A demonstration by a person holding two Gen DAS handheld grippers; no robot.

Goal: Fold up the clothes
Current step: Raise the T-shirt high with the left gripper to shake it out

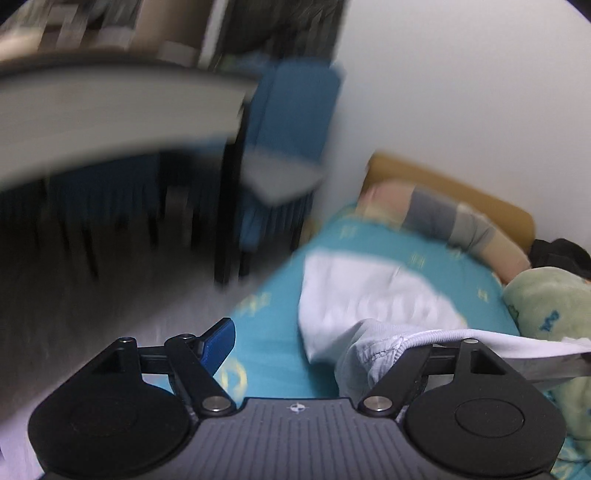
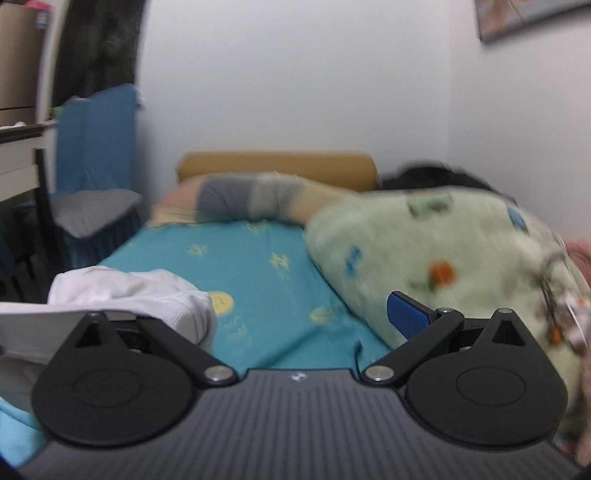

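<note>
White crumpled cotton garment (image 1: 369, 295) lies on the teal printed bedsheet (image 1: 266, 354), its length running away toward the pillows. It sits between the claws: draped over the wide-spread left gripper's (image 1: 314, 343) right finger, and over the equally wide right gripper's (image 2: 295, 314) left finger.

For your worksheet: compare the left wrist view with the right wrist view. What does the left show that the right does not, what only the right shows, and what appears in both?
Only the left wrist view shows the floor beside the bed and the underside of the desk.

Only the right wrist view shows the picture on the wall.

Both show the white garment on the teal sheet, draped over one finger of each open gripper, left gripper and right gripper, plus the green blanket.
</note>
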